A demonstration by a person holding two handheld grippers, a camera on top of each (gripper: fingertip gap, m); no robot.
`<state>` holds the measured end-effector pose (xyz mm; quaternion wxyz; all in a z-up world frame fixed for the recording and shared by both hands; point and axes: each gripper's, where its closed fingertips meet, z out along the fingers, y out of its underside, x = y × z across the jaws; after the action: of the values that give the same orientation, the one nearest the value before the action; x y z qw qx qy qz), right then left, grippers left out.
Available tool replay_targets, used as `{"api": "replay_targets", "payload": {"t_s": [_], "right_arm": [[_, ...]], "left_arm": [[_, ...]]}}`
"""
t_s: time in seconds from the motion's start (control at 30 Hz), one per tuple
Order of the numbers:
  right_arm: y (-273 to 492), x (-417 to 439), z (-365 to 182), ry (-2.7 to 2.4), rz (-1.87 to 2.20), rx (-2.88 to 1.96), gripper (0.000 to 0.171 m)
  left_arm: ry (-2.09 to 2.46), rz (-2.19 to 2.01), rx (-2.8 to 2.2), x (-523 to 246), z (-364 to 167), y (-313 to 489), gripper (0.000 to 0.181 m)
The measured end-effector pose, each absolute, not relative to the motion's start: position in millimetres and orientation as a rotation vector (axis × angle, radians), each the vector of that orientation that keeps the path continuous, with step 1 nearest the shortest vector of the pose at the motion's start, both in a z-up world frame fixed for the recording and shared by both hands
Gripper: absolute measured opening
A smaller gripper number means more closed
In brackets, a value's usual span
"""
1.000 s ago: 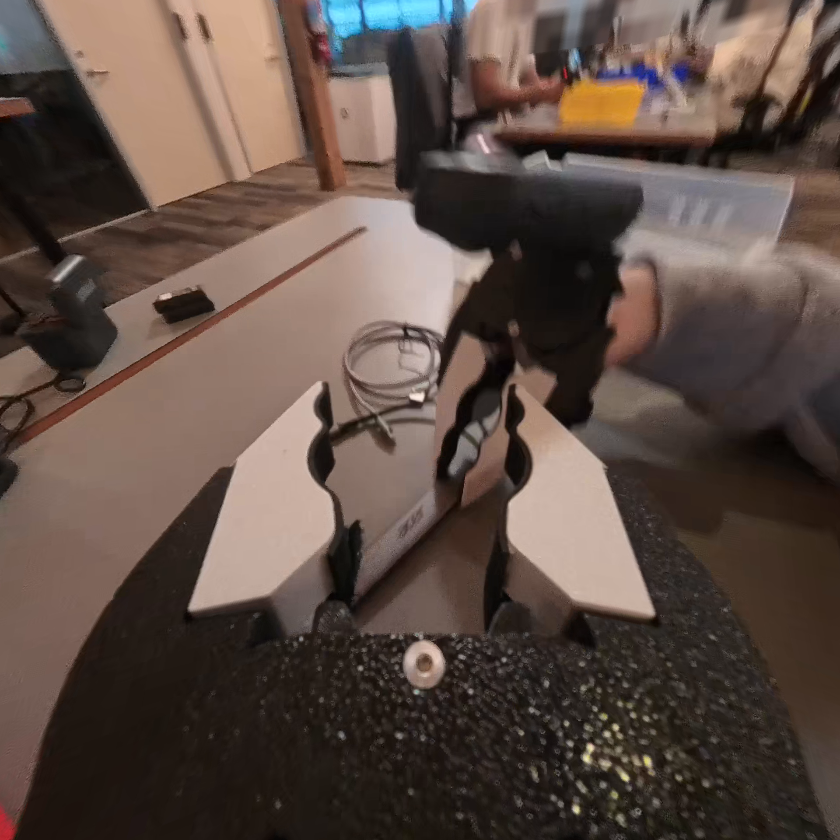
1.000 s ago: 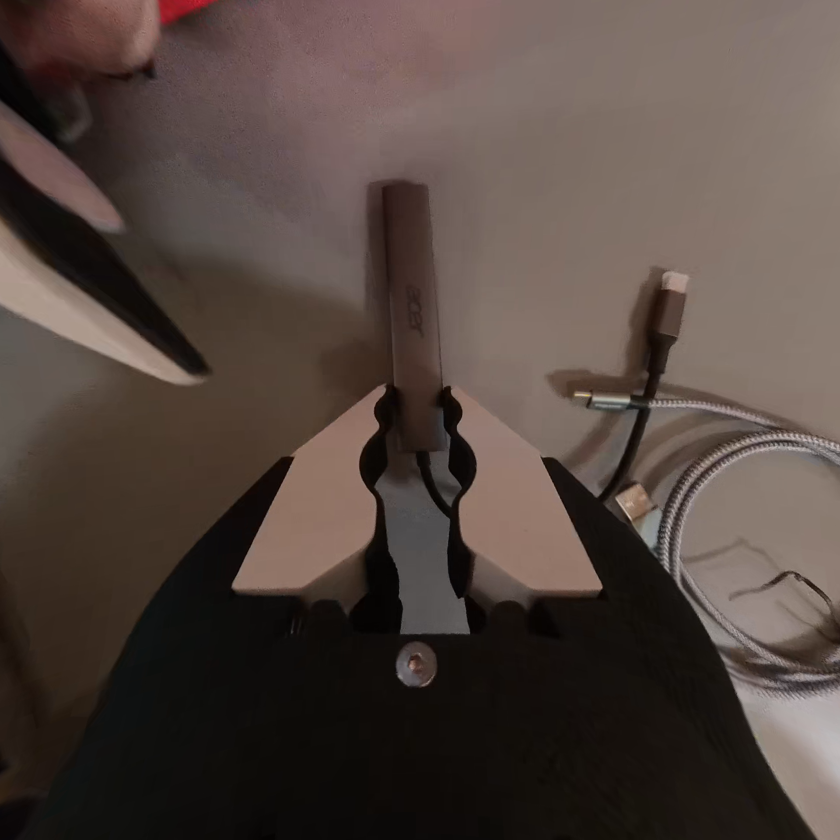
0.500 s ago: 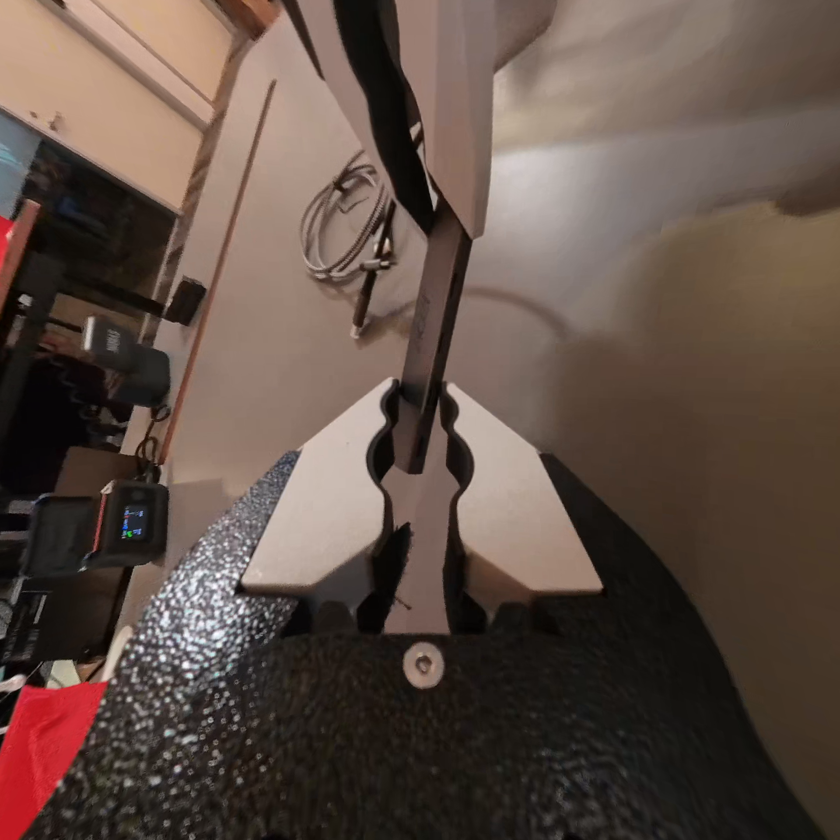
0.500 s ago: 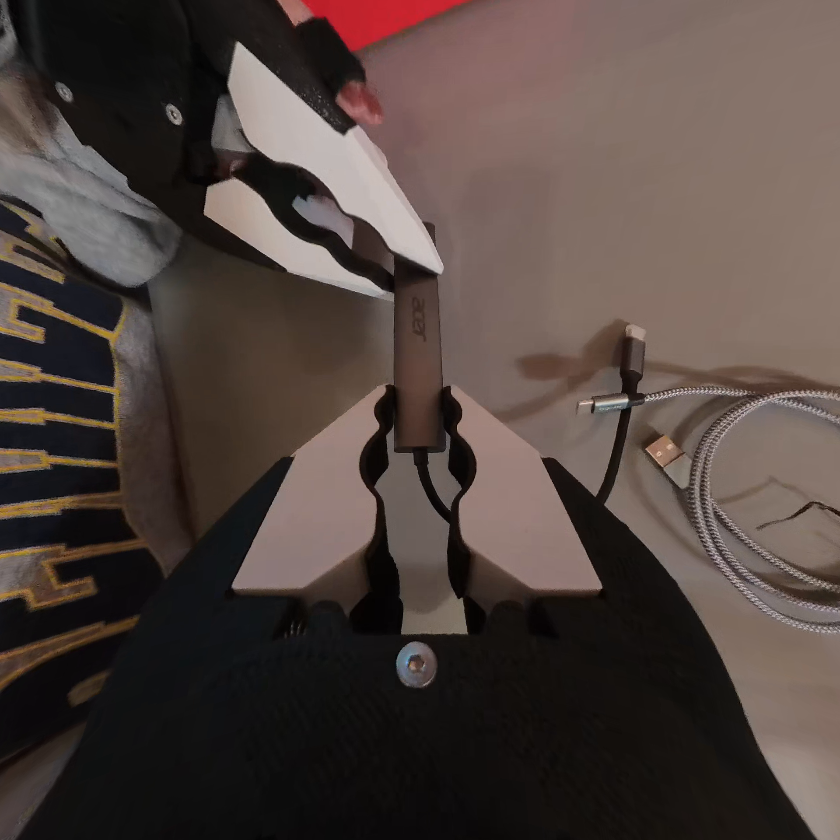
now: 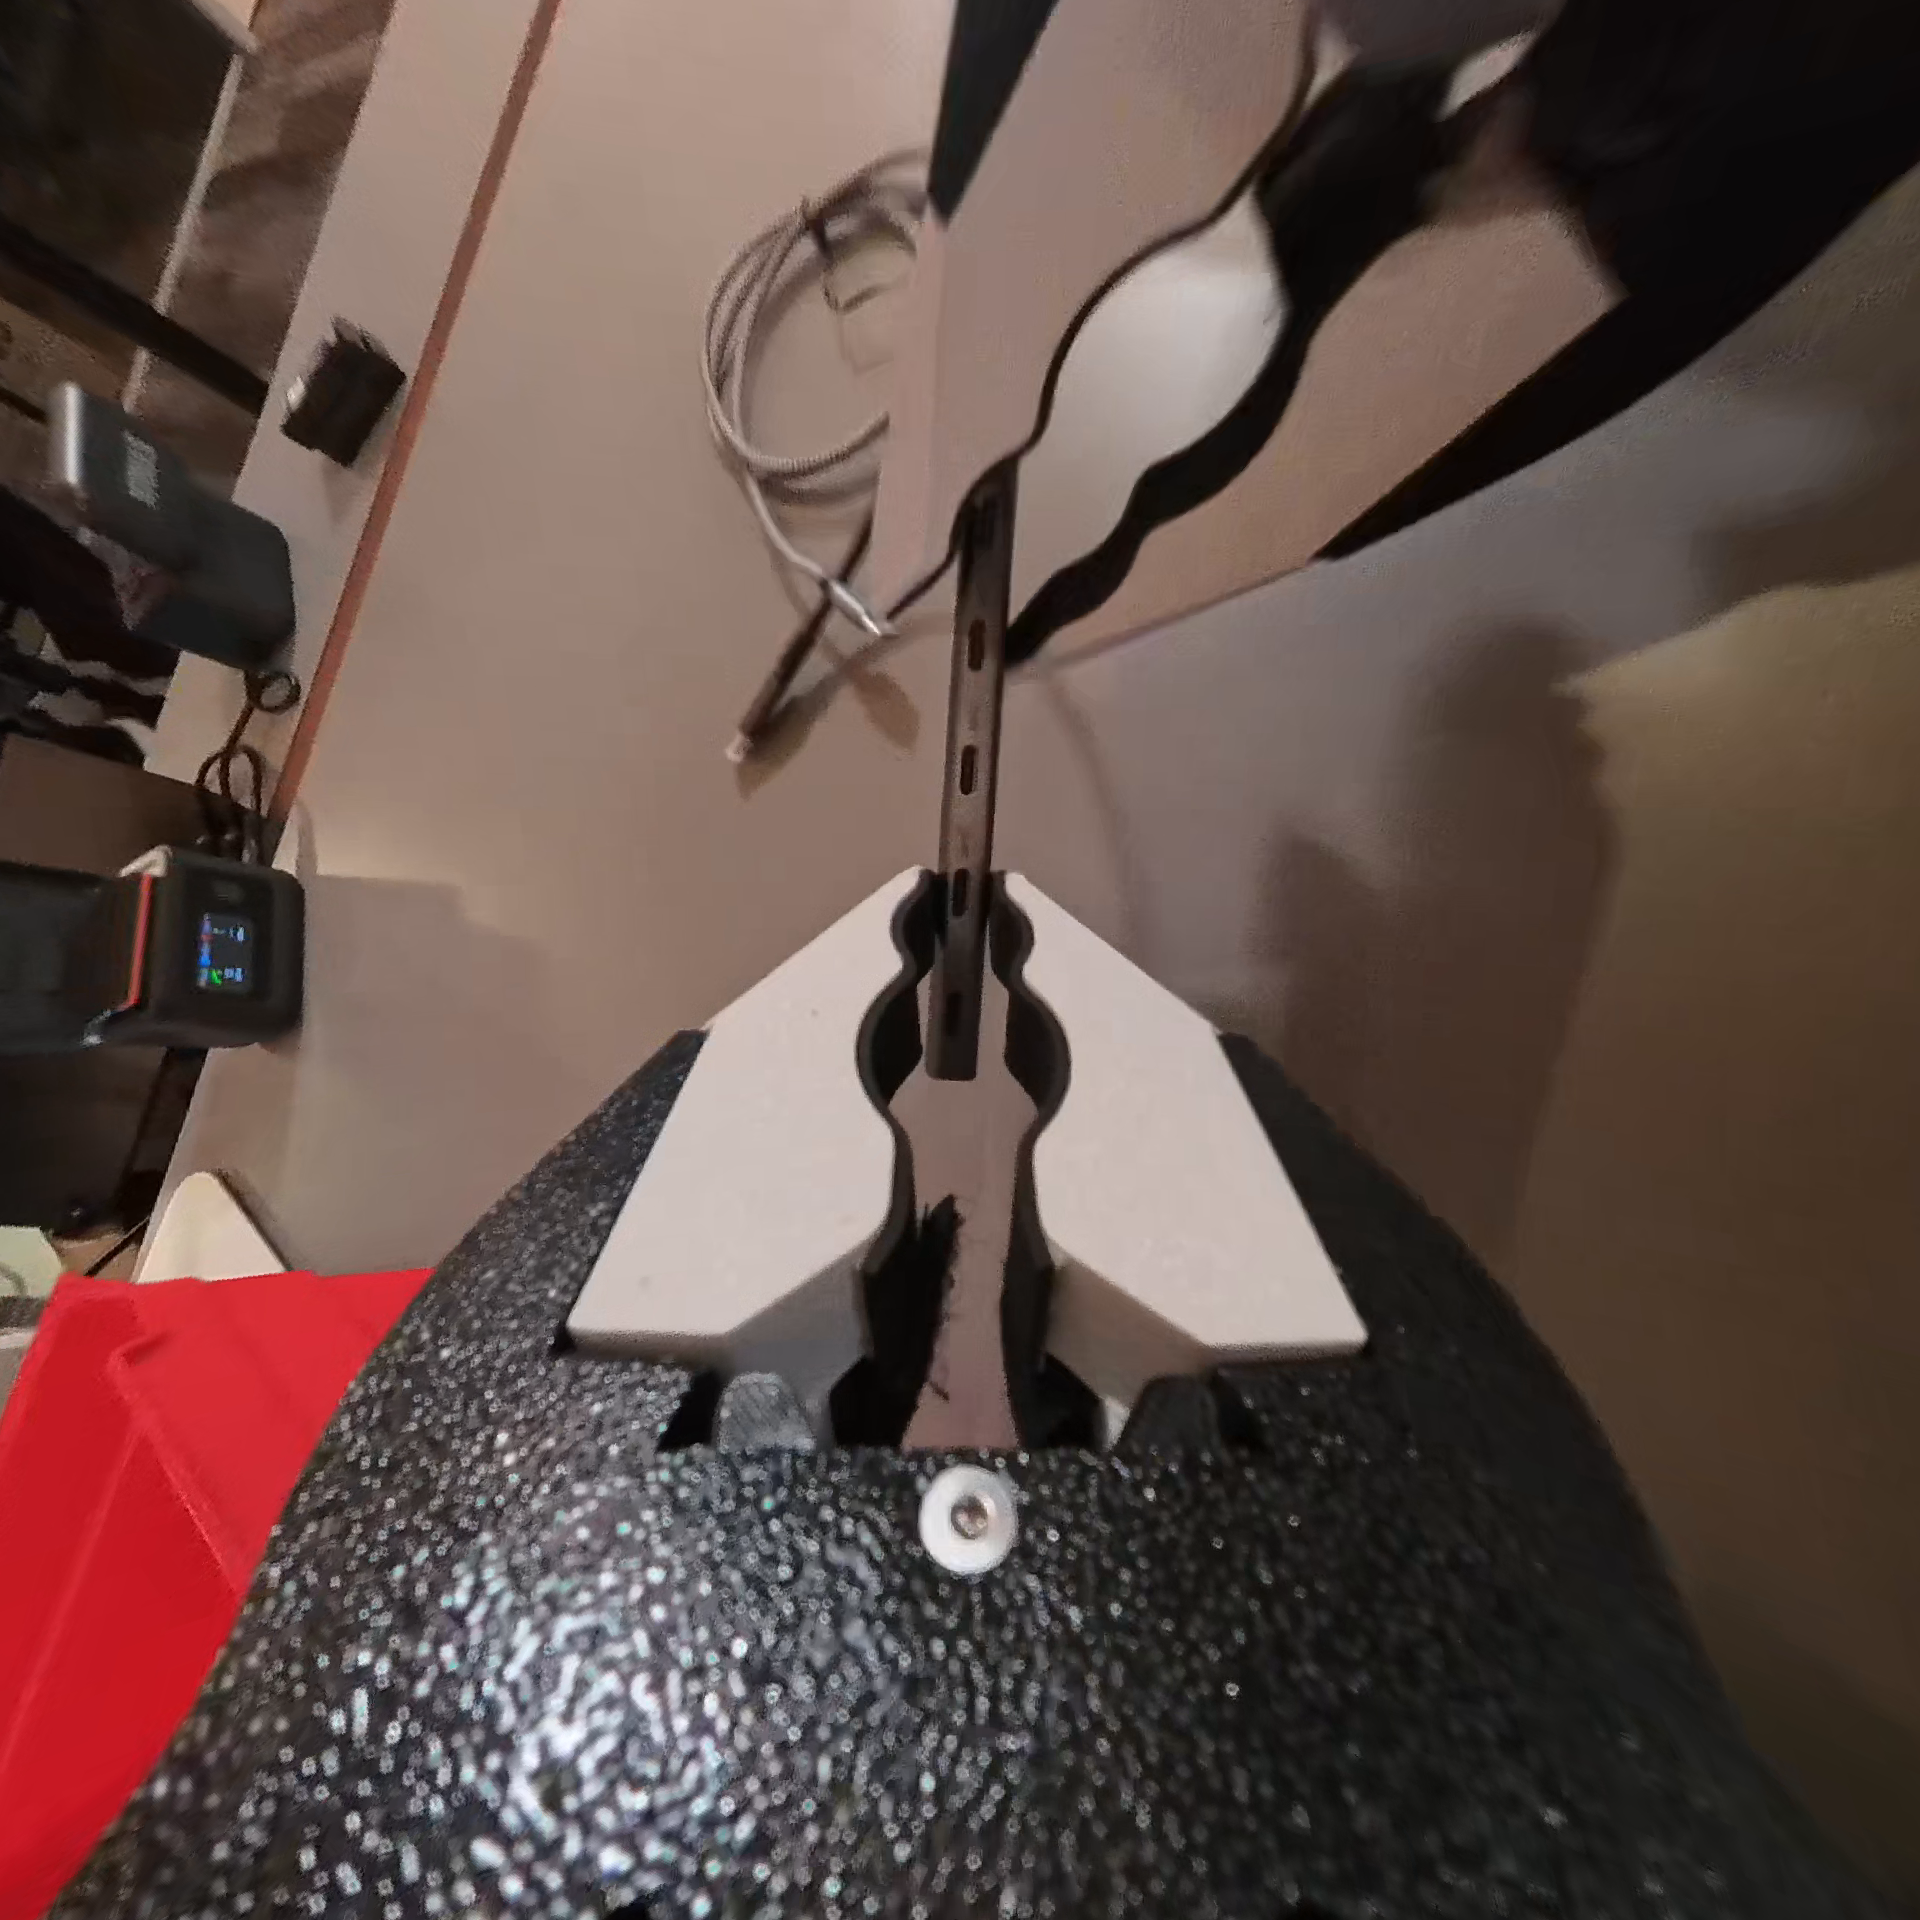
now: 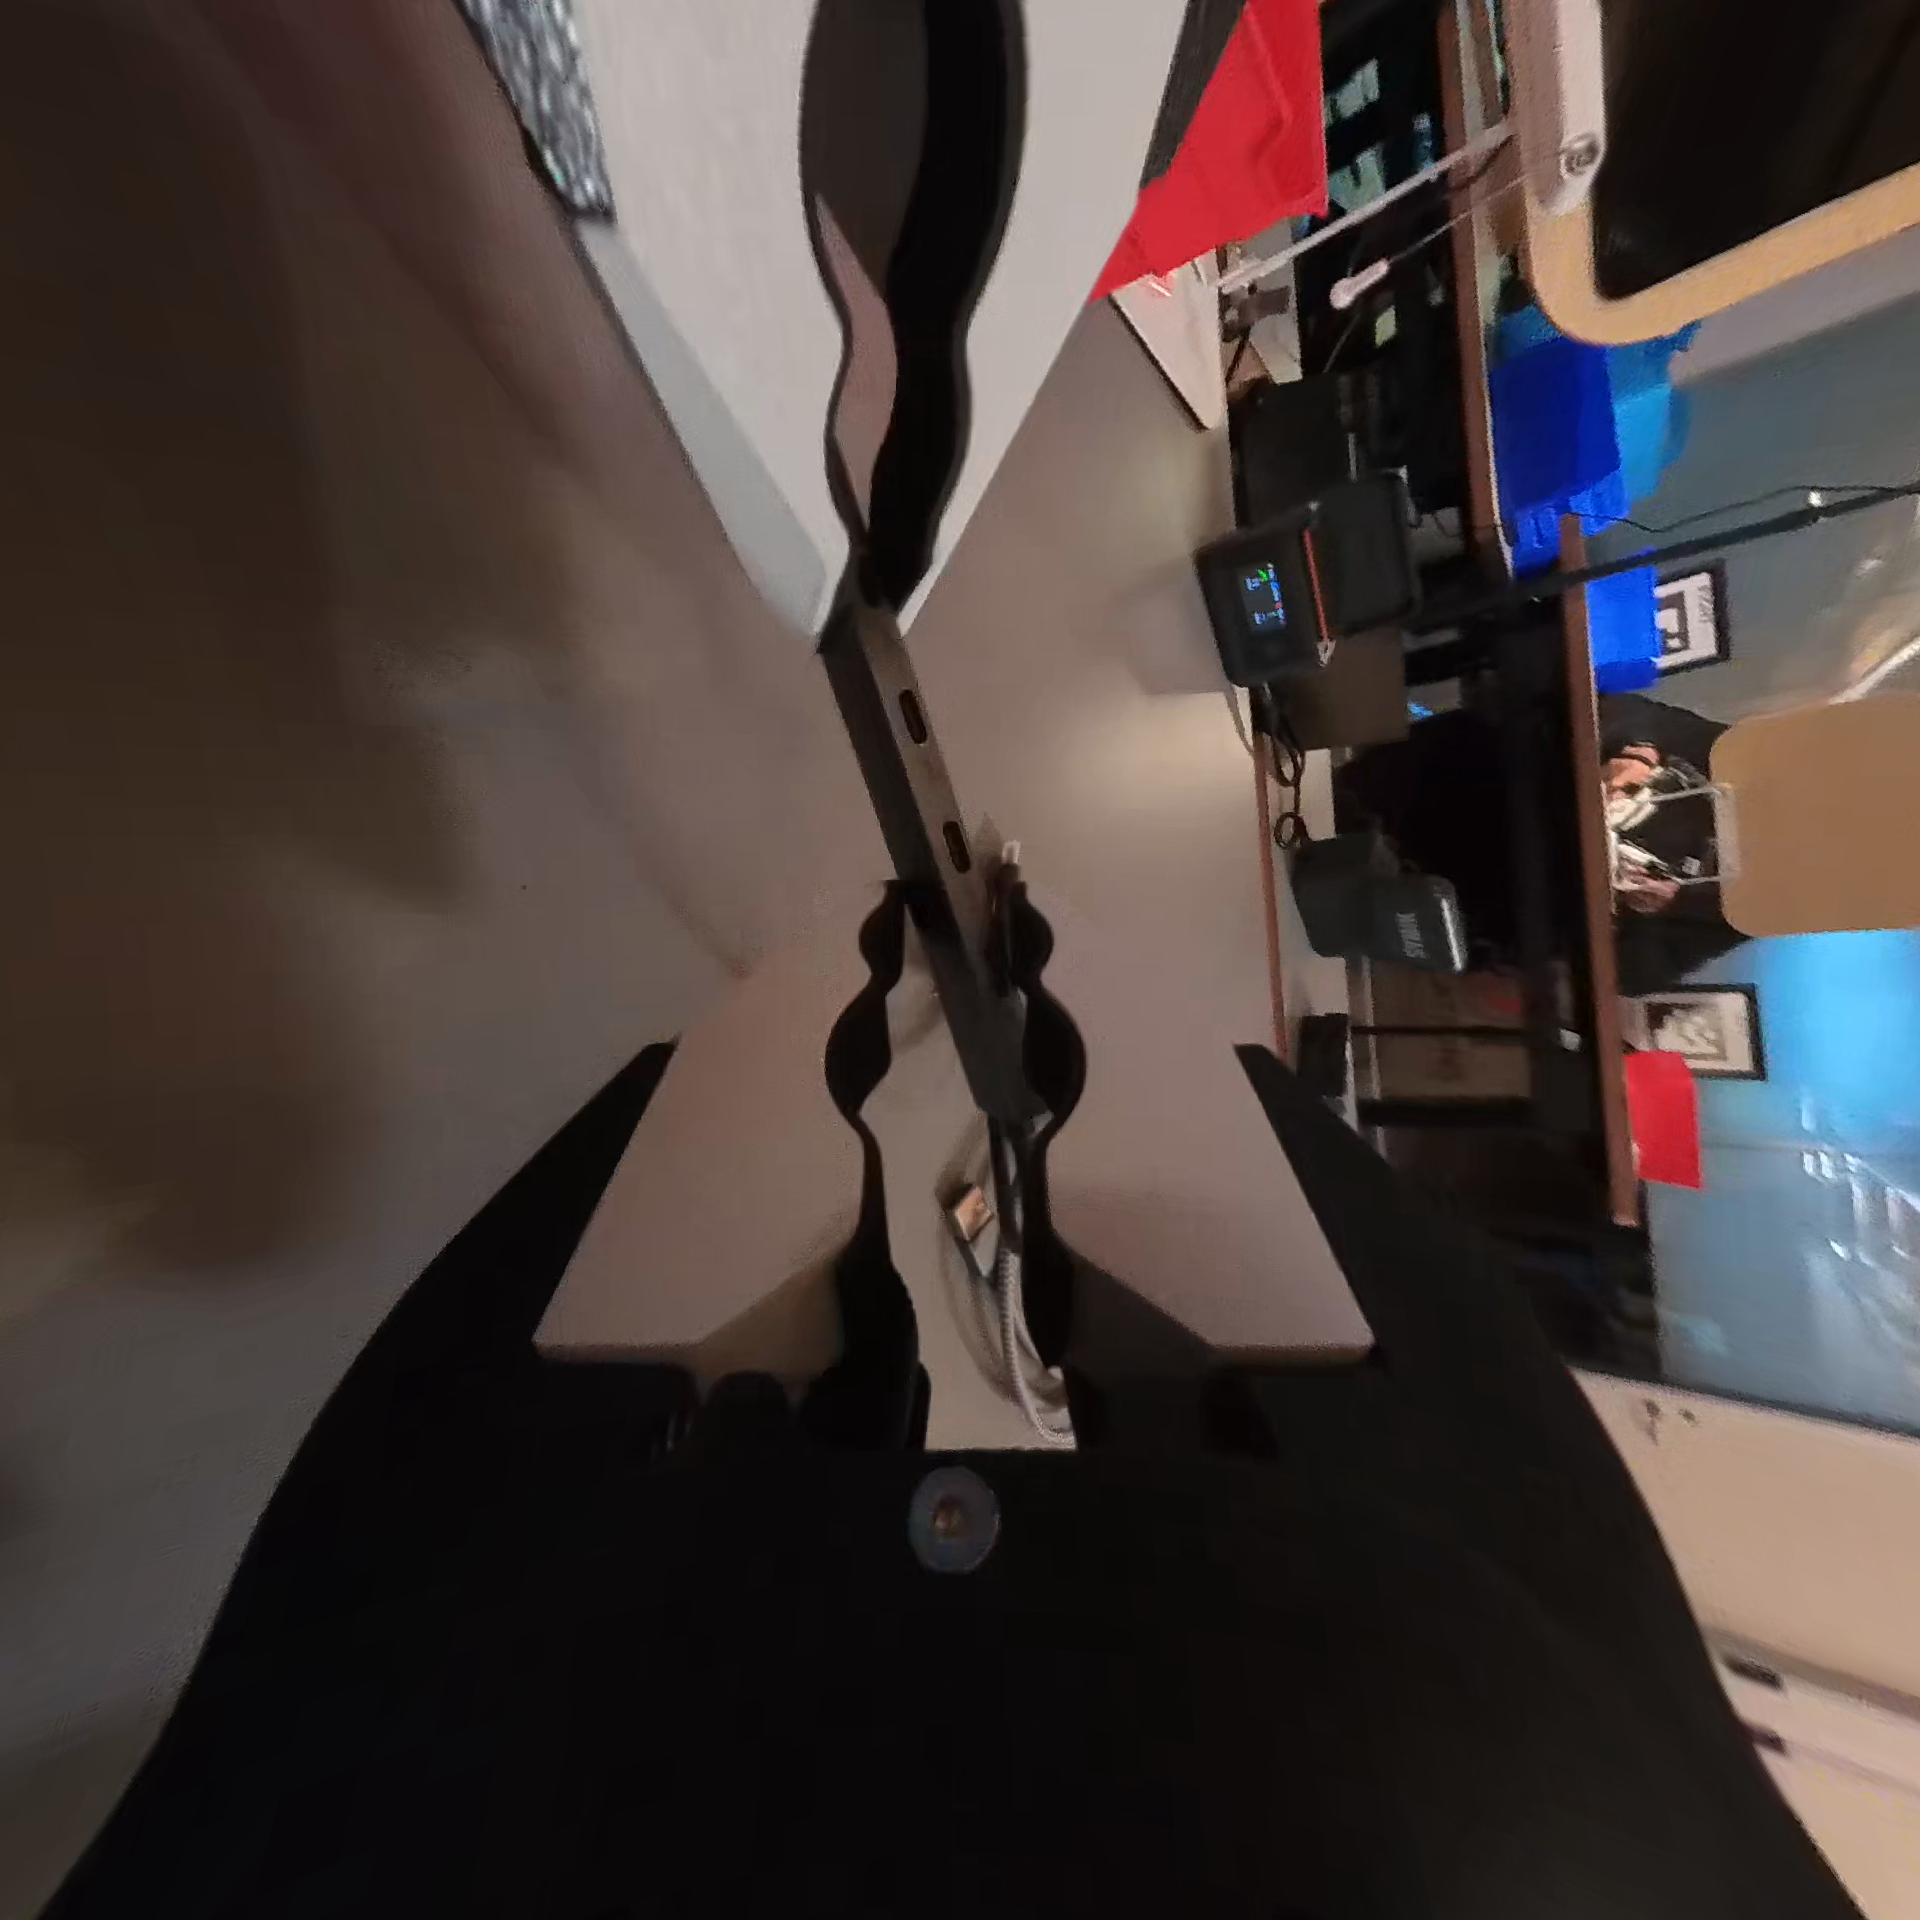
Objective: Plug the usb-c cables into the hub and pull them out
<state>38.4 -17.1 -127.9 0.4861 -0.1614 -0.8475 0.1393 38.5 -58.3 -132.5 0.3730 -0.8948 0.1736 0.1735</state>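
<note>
The slim dark grey hub [image 5: 971, 727] is held off the table [image 5: 582, 727], with its row of ports facing the cameras. My left gripper [image 5: 961, 894] is shut on one end of it. My right gripper [image 6: 951, 894] is open; the hub [image 6: 914, 748] lies slanted between its jaws, leaning on the right finger. In the left wrist view the right gripper [image 5: 1029, 561] shows above with its jaws apart around the hub's far end. A coiled grey braided cable [image 5: 790, 343] and a black USB-C cable [image 5: 769, 707] lie on the table beyond.
A black box with a small lit screen [image 5: 197, 956] stands at the table's left edge, also in the right wrist view [image 6: 1278, 603]. A red bin [image 5: 135, 1507] is at lower left. A small black object [image 5: 343, 405] lies past a brown seam.
The left gripper went from open beside the hub to shut on its end. The hub has turned port-edge towards the cameras. The right gripper's jaws have widened and let go of it.
</note>
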Motion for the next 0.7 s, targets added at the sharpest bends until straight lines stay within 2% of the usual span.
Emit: {"api": "replay_targets", "payload": {"t_s": [0.03,0.13,0.2,0.37,0.53,0.57,0.67,0.7], "right_arm": [[-18.7,40.4,-128.1,-2.078,0.380,-0.395,0.016],[-24.2,52.5,-128.2,-2.120,0.560,-0.418,0.008],[-30.3,63.2,-123.2,-2.133,0.727,-0.435,0.008],[-44.8,86.4,-112.6,-2.166,0.984,-0.369,0.008],[-52.3,93.2,-118.5,-2.224,1.014,-0.353,0.008],[-53.5,93.3,-116.4,-2.218,1.039,-0.380,0.017],[-36.0,86.3,-89.5,-2.142,1.078,-0.530,0.043],[-29.5,85.1,-78.2,-2.126,1.093,-0.565,0.043]], "left_arm": [[0.445,0.445,-2.265,40.2,-127.8,-58.7,0.008],[0.410,0.320,-2.071,57.3,-102.7,-57.6,0.016],[0.373,0.177,-1.993,70.2,-91.8,-63.1,0.048],[0.432,0.037,-1.933,89.6,-93.9,-67.6,0.047],[0.489,-0.063,-1.944,102.8,-100.4,-63.9,0.015],[0.502,-0.054,-1.940,100.9,-100.9,-64.7,0.008],[0.426,-0.036,-1.894,90.9,-92.7,-65.3,0.007],[0.401,0.025,-1.894,82.6,-92.6,-65.4,0.007]]}}
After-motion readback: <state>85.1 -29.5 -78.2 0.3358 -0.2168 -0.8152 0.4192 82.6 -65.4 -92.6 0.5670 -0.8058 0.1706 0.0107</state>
